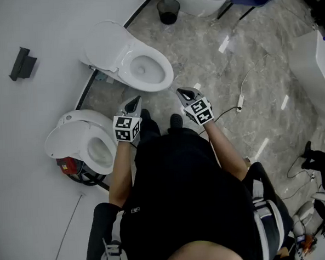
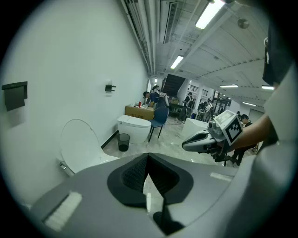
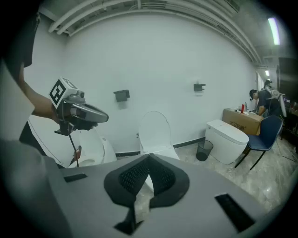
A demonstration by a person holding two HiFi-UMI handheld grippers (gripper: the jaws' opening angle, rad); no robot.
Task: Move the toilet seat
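Overhead, L gripper (image 1: pixel 134 102), R gripper (image 1: pixel 182 92) both closed empty, toilet lid (image 1: pixel 103 48) up, ceiling (image 2: pixel 186 28) in gripper views only

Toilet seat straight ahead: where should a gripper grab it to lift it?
Grip the toilet seat at its front edge, from the person's side. It lies flat on the bowl, hinged back by the upright lid, so the front rim is probably easiest.

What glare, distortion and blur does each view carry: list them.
Head view: sharp, white glare streaks on the marble floor. Left gripper view: fisheye bend, black corners, ceiling light blown out. Right gripper view: same fisheye, white wall bowed, evenly lit.
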